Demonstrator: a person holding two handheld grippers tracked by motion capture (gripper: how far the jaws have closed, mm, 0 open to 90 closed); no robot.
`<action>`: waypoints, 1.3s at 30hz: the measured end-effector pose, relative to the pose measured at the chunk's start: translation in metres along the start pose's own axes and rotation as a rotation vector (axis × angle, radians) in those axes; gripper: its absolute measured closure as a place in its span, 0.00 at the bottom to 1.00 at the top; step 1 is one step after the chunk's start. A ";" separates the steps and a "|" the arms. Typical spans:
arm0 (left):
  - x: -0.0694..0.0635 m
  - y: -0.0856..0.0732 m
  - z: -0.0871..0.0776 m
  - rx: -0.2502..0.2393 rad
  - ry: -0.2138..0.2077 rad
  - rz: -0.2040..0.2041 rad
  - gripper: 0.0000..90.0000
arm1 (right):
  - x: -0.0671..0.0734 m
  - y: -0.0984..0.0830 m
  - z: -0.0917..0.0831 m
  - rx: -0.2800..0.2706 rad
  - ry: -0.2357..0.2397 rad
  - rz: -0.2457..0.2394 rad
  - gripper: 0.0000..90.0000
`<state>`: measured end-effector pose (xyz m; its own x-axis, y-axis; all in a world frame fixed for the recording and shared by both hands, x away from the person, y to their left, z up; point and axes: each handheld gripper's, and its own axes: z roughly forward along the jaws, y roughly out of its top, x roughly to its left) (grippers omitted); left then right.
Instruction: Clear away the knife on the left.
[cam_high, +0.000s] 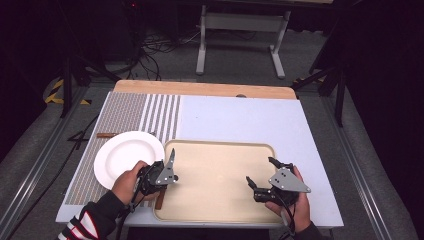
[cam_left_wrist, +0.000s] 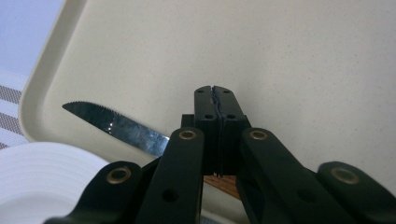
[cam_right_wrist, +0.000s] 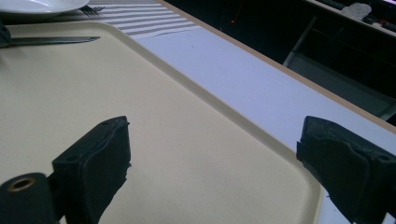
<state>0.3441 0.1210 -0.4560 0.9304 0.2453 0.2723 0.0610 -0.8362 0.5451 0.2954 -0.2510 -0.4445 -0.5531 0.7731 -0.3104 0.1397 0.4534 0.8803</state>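
- Dark studio, pale desk (cam_high: 240, 120) carrying a beige tray (cam_high: 220, 150).
- Left claw (cam_left_wrist: 216, 100) clamped on the steak knife (cam_left_wrist: 116, 126); its serrated blade could swing and strike the white plate (cam_high: 125, 155).
- Right claw (cam_right_wrist: 210, 168), jaws apart, hovers empty.

Left hand-held gripper (cam_high: 169, 172) jaws pressed together; right hand-held gripper (cam_high: 261, 173) jaws spread.

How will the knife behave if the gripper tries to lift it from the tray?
The knife is probably stiff: its serrated metal blade looks straight. It lies flat on the smooth tray, so it may slide instead of rolling. Its wooden handle likely offers better grip than the shiny blade.
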 end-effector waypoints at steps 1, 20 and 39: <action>0.000 0.000 0.000 0.000 0.000 0.000 1.00 | 0.000 0.000 0.000 0.000 0.000 0.000 0.11; 0.000 -0.006 -0.027 -0.185 0.109 0.032 0.97 | 0.005 0.005 -0.002 -0.022 0.012 -0.032 0.11; 0.007 -0.016 -0.044 -0.257 0.165 0.019 0.79 | 0.008 0.005 -0.004 -0.047 0.042 -0.045 0.11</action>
<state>0.3338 0.1575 -0.4273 0.8579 0.3246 0.3982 -0.0694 -0.6949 0.7158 0.2888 -0.2445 -0.4408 -0.5917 0.7330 -0.3357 0.0761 0.4653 0.8819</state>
